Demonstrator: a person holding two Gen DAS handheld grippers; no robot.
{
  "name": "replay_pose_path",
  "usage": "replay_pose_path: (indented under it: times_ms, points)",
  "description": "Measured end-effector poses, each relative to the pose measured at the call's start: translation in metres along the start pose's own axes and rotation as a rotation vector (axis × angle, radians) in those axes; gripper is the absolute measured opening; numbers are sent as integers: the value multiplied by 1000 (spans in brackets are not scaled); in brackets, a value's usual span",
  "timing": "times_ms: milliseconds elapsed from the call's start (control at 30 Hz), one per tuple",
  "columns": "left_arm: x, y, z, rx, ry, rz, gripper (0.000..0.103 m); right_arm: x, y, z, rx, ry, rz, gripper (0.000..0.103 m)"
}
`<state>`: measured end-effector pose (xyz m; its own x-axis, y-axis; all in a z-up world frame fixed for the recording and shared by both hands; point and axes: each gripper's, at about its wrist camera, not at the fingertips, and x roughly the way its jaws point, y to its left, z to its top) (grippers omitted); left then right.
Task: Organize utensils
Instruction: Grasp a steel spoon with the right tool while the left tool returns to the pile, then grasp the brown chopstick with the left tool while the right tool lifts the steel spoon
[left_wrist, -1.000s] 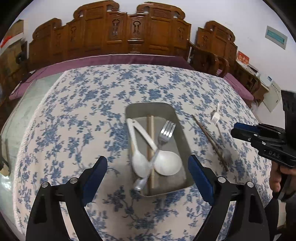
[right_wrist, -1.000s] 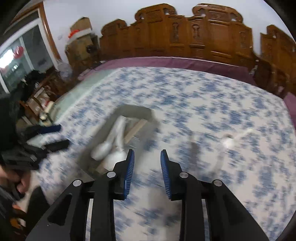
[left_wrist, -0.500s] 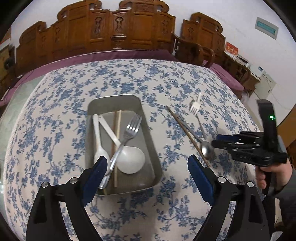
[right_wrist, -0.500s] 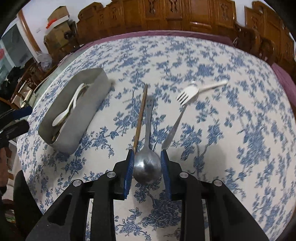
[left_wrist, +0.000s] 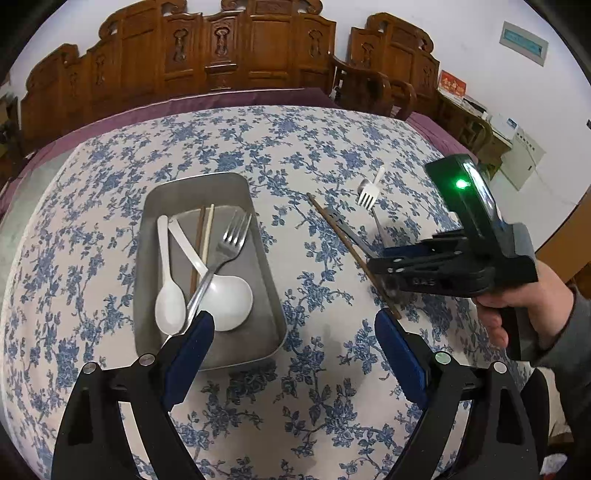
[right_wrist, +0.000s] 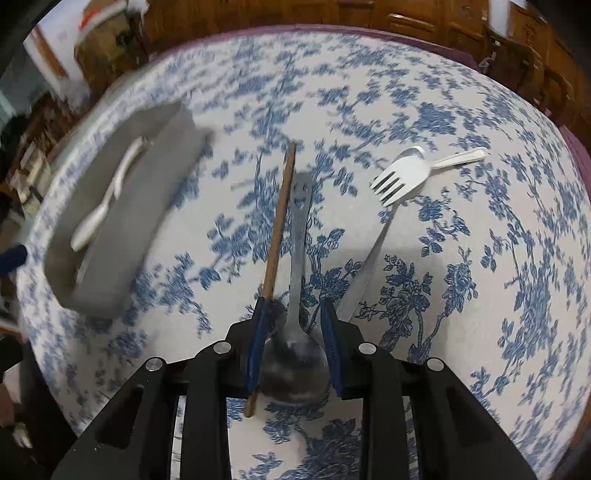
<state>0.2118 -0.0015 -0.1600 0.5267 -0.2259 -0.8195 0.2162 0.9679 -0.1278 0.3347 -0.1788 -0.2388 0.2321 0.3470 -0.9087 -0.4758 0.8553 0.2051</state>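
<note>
While our right gripper (right_wrist: 294, 328) straddles the metal spoon (right_wrist: 295, 332) low on the cloth, apparently clasping its bowl for lifting, a brown chopstick (right_wrist: 279, 218) lies just left; our left gripper (left_wrist: 293, 334) hangs spread wide near the tray (left_wrist: 266, 258) awaiting utensils

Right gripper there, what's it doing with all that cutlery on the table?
A person is sorting utensils into a metal tray. The right gripper straddles the bowl of a metal spoon lying on the tablecloth, a brown chopstick beside it; whether it has clamped is unclear. The left gripper hovers open near the tray.
</note>
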Motion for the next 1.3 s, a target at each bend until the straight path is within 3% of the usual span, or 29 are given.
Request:
replay_pose_path:
  times_ms: [167, 433, 467, 833, 1300]
  points:
    - [3, -5, -3, 3, 9, -8, 85, 5, 9, -1, -89, 73, -74, 31]
    - [11, -18, -5, 22, 28, -12, 85, 4, 5, -6, -89, 95, -71, 25]
    - [11, -19, -5, 24, 30, -12, 85, 4, 4, -7, -87, 99, -72, 8]
    - [31, -41, -2, 42, 55, -16, 85, -18, -14, -58, -74, 81, -32, 7]
    - [94, -70, 18, 42, 108, 31, 85, -47, -37, -99, -29, -5, 1, 7]
